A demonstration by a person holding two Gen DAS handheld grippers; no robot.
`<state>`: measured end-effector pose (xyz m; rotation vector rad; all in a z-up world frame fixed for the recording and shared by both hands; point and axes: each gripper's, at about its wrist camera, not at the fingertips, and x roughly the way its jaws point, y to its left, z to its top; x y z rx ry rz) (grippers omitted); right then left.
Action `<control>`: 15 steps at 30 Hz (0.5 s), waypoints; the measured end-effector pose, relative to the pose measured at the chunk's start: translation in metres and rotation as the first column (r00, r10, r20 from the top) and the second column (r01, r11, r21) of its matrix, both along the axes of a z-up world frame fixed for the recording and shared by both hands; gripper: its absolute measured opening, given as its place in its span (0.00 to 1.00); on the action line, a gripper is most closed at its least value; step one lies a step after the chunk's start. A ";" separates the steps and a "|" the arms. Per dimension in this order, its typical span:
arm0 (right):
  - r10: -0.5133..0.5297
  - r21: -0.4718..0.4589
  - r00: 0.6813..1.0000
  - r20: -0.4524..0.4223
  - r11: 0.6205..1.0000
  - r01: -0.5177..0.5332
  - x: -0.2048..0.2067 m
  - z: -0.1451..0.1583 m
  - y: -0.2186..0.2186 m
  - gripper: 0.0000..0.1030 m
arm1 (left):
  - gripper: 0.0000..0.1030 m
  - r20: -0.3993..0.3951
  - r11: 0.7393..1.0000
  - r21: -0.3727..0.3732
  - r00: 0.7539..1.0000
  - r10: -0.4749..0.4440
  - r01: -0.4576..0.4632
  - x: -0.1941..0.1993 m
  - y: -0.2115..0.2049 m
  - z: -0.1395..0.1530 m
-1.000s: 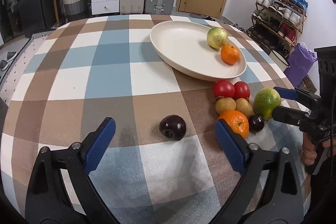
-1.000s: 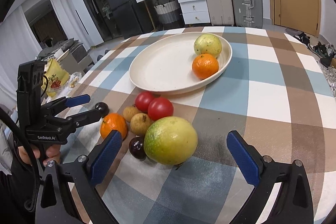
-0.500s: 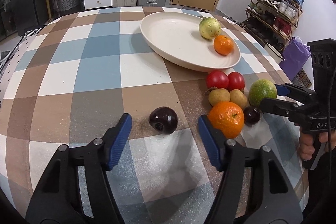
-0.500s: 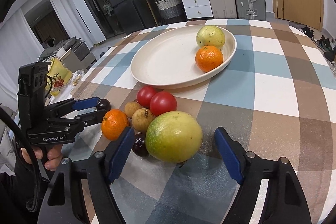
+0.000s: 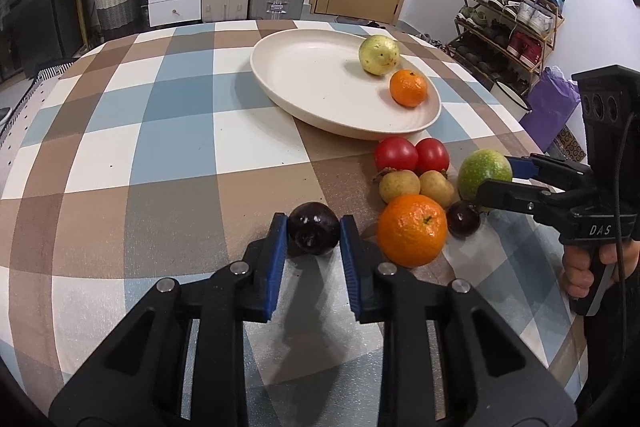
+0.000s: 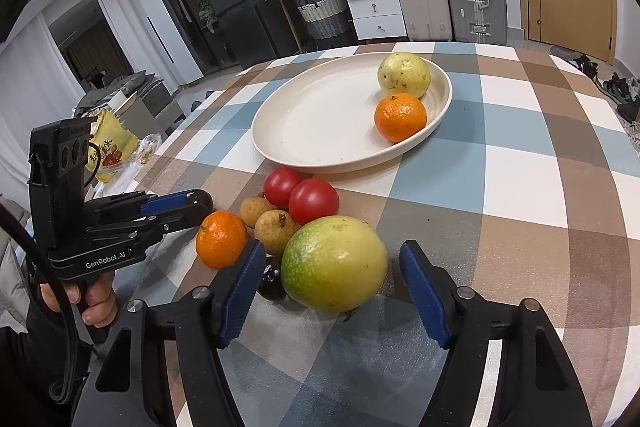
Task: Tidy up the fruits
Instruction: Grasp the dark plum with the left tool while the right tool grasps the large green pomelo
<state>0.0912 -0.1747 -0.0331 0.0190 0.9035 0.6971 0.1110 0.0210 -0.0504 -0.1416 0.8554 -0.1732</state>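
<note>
Left tongs [image 5: 313,227] have just been closing, and now their two blue pads press on both sides of the small, round, dark purple plum [image 5: 313,233], which sits on the bench with the brown, blue and white checked cloth [image 5: 160,155]. Right tongs [image 6: 332,267] have just been closing too. The big, round, green and yellow fruit [image 6: 334,263] sits between their blue pads, but a gap shows on each side, so the pads do not squeeze it.

Just beside the plum lies a round orange tangerine [image 5: 412,230]. Behind the tangerine are two small tan round fruits [image 5: 416,186], and behind those are two shiny red tomatoes [image 5: 412,155]. A second small dark plum [image 5: 463,219] lies between the tangerine and the big green fruit. All of these sit close together in one bunch.

Further back on the bench is the wide, cream oval plate [image 5: 312,87]. On its right side are a pale yellow round fruit [image 5: 378,54] and a smaller orange tangerine [image 5: 408,88], very close to each other.

A person's hand [image 6: 86,301] holds the grip of the left tongs.
</note>
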 end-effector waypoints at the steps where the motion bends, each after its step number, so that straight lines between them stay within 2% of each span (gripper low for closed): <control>1: 0.000 -0.001 1.000 0.002 1.000 0.000 0.000 0.000 0.000 0.65 | 0.23 0.000 1.000 -0.002 1.000 0.002 -0.002 0.000 0.000 0.000; 5: -0.001 -0.011 1.000 0.020 1.000 0.001 -0.001 0.002 0.000 0.52 | 0.23 -0.002 1.000 -0.005 1.000 0.007 -0.007 0.000 0.002 0.000; 15: 0.012 0.003 0.998 0.063 1.000 -0.012 -0.006 0.008 0.000 0.51 | 0.23 0.011 1.000 -0.016 1.000 0.018 -0.017 -0.001 0.005 0.001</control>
